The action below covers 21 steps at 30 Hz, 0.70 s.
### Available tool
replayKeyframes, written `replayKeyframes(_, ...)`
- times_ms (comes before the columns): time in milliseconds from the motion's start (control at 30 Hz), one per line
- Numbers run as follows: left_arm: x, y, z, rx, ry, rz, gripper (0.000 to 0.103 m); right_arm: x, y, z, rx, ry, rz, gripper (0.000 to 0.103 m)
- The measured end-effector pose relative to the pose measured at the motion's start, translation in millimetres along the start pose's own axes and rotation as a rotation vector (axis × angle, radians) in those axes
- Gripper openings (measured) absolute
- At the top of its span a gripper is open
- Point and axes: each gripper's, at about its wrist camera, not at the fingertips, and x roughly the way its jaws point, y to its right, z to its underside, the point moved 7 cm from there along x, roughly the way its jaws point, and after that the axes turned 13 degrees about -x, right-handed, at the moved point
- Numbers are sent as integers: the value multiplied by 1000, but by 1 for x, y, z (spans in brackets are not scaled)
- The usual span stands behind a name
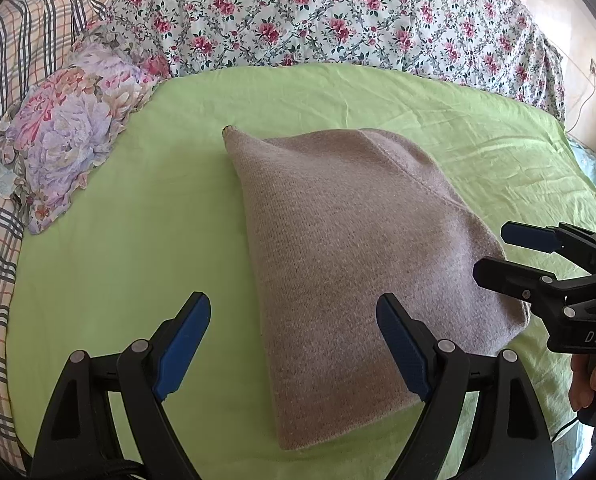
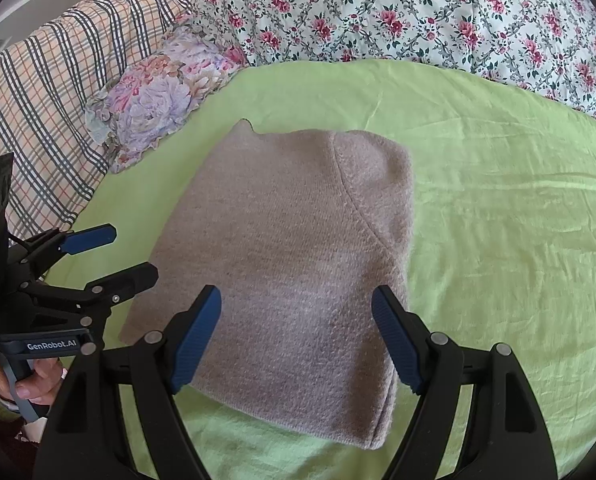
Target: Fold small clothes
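Observation:
A beige knitted garment (image 1: 350, 264) lies folded into a compact block on the green sheet (image 1: 118, 240); it also shows in the right wrist view (image 2: 294, 260). My left gripper (image 1: 294, 344) is open and empty, hovering above the garment's near left edge. My right gripper (image 2: 298, 336) is open and empty above the garment's near edge. The right gripper shows in the left wrist view (image 1: 494, 254) at the garment's right side, and the left gripper shows in the right wrist view (image 2: 134, 254) at its left side. Neither touches the cloth.
A floral pillow (image 1: 70, 128) lies at the left of the green sheet (image 2: 498, 220). A rose-print quilt (image 1: 338, 12) is bunched along the far side. A plaid blanket (image 2: 42, 100) lies at the far left. A hand (image 2: 38, 384) holds the left gripper's handle.

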Motion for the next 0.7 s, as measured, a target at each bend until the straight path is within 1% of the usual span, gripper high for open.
replayKeyframes(533, 5, 3, -5, -9, 4, 6, 85, 5, 4, -5, -6, -5, 1, 78)
replayKeyframes(700, 5, 3, -7, -14, 15, -12, 85, 7, 8, -8, -8, 0, 2, 78)
